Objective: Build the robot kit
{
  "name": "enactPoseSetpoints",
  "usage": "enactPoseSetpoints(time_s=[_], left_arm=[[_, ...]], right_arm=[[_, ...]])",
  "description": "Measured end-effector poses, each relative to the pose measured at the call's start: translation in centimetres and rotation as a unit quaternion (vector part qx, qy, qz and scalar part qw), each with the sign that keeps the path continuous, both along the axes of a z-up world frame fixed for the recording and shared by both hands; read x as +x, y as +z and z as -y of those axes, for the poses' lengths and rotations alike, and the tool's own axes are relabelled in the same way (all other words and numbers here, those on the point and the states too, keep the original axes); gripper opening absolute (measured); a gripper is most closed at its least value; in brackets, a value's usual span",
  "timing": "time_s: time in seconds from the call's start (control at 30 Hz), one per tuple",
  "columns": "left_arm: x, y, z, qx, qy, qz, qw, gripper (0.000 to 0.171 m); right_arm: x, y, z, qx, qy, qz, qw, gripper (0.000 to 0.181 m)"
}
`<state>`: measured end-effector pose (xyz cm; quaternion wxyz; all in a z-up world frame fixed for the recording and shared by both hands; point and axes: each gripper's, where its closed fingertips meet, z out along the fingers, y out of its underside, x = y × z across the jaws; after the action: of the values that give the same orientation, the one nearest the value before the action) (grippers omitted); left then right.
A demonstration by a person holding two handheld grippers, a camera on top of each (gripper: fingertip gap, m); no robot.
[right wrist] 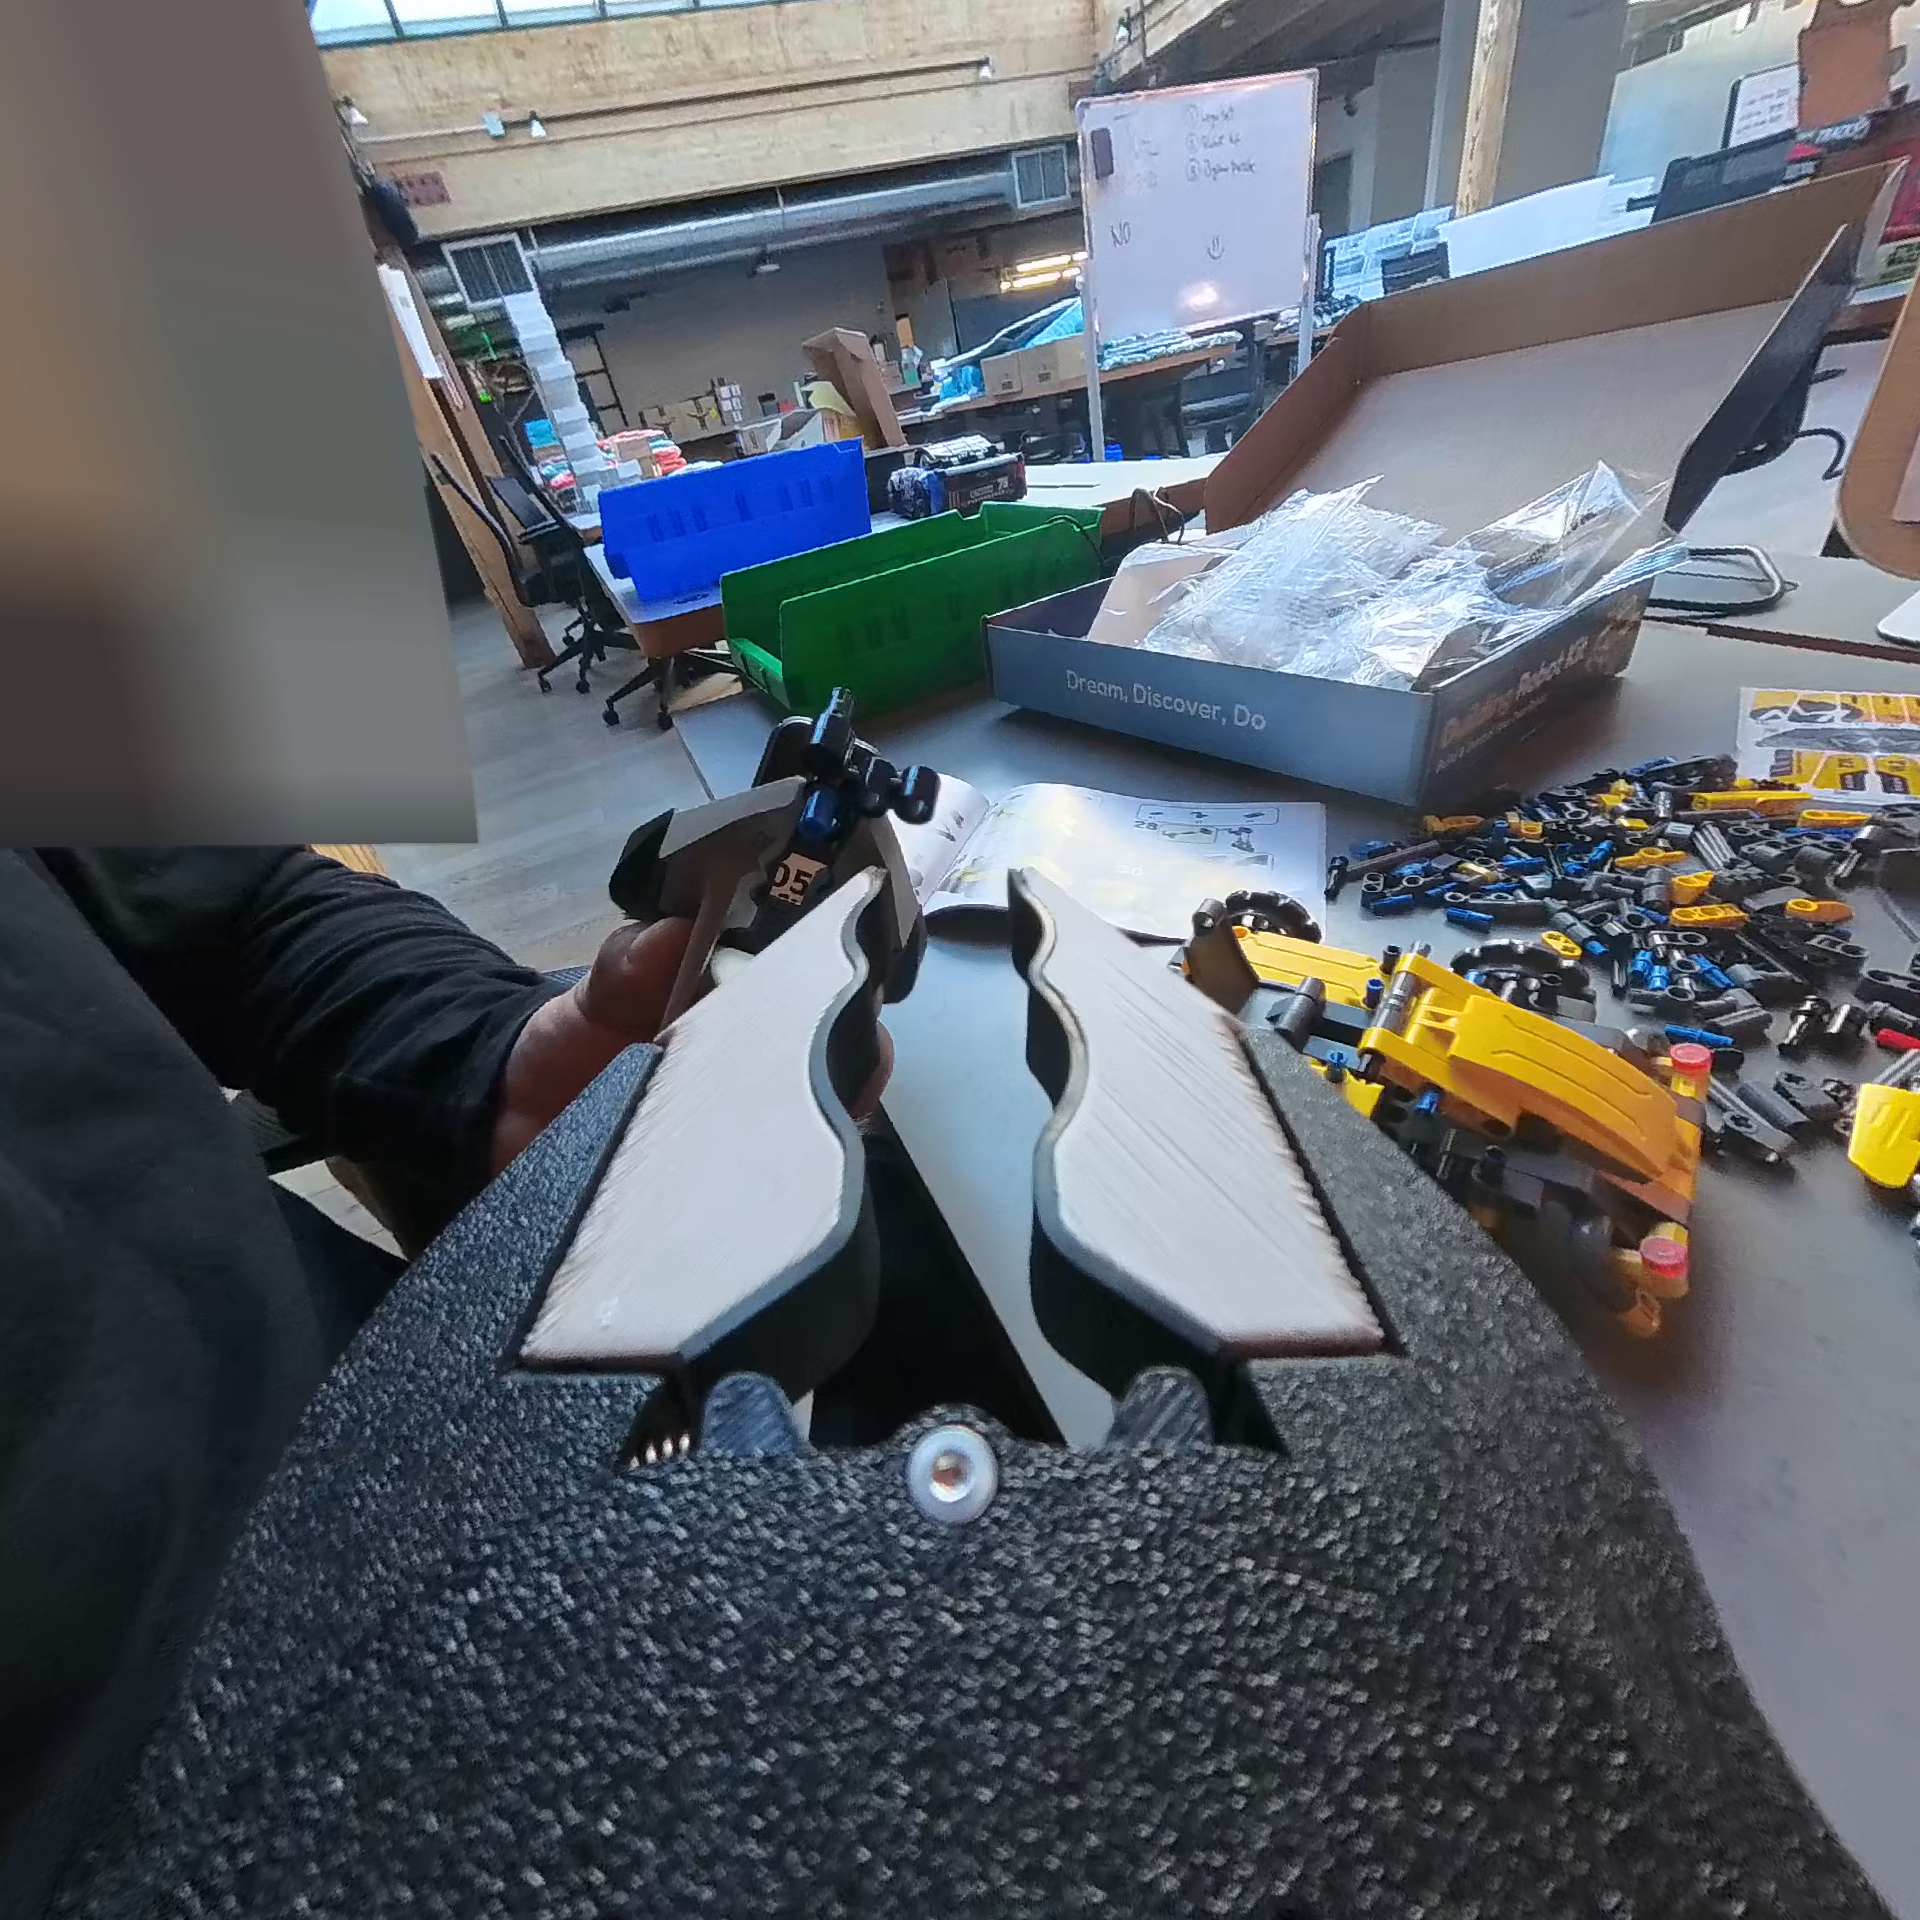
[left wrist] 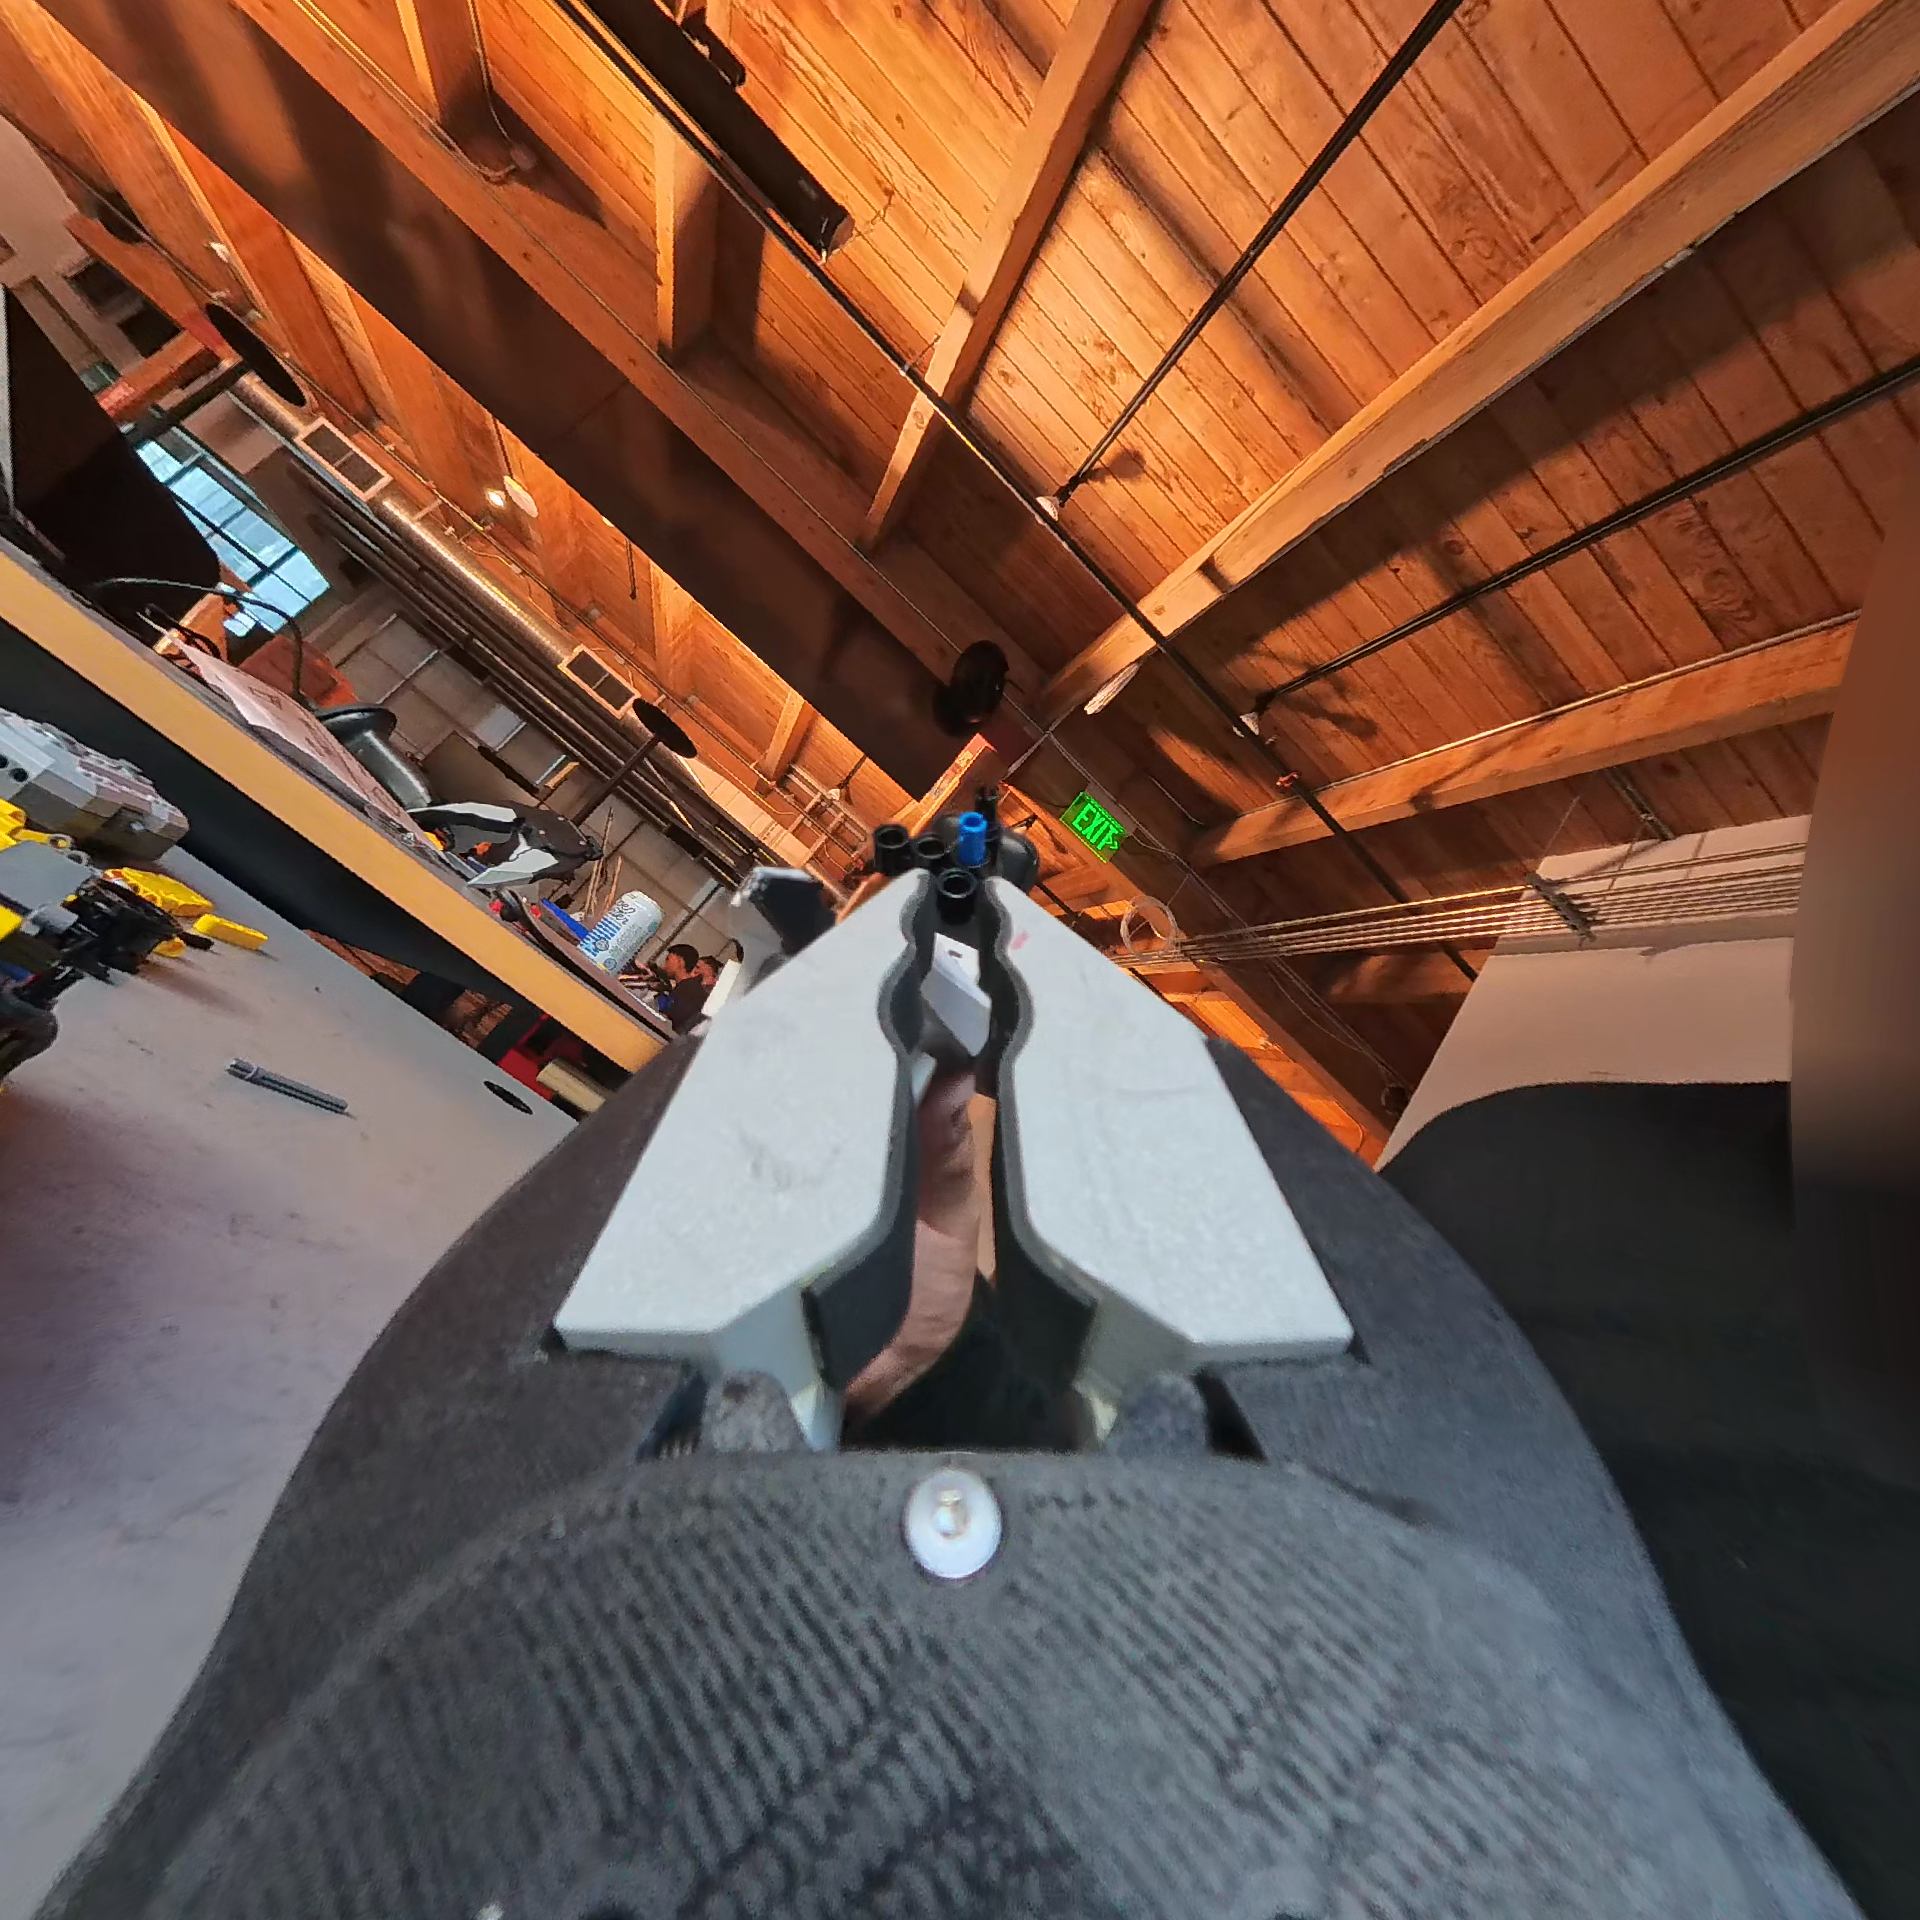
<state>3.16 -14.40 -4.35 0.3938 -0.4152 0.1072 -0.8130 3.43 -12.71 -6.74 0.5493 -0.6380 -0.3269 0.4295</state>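
A workshop bench, mid-build: the left gripper (left wrist: 954, 894), tilted up toward the timber ceiling (left wrist: 1299, 312), has its jaws pinched nearly together on a small black connector assembly (left wrist: 935, 852) with a blue pin (left wrist: 972, 828), which juts from the fingertips at 12 o'clock. The hold looks shallow (only the tips bite), so a twist could, by my judgement, flick the piece loose. The right gripper (right wrist: 948, 904) hangs with jaws spread and empty; the same assembly (right wrist: 847, 795) sits at its 11 o'clock, close by, the yellow model vehicle (right wrist: 1507, 1070) at 3 o'clock.
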Motion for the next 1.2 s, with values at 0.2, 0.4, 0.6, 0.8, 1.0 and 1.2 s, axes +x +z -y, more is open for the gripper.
enactPoseSetpoints(time_s=[0.2,0.4,0.6,0.8,1.0,1.2], left_arm=[[0.7,-0.9,0.1,0.034,-0.002,-0.054,0.998,0.003],[2.1,-1.5,0.9,0.131,0.030,-0.142,0.981,0.003],[3.6,-6.3,-0.4,0.176,0.071,-0.324,0.927,0.004],[4.9,-7.5,1.0,0.274,0.063,-0.383,0.880,0.004],[4.9,-8.7,1.3,0.257,0.022,-0.393,0.883,0.004],[4.5,-9.1,2.1,0.266,0.000,-0.394,0.880,0.004]], right_arm=[[0.7,-0.2,0.1,-0.007,-0.004,-0.006,1.000,0.028],[2.1,-1.0,1.0,-0.005,-0.004,0.001,1.000,0.032],[6.5,-4.7,0.2,-0.017,-0.053,0.108,0.993,0.029],[18.2,-10.1,-4.8,-0.117,-0.208,0.235,0.942,0.029],[20.9,-12.7,-7.9,-0.192,-0.197,0.311,0.910,0.029],[18.9,-13.6,-7.9,-0.221,-0.142,0.312,0.913,0.004]])
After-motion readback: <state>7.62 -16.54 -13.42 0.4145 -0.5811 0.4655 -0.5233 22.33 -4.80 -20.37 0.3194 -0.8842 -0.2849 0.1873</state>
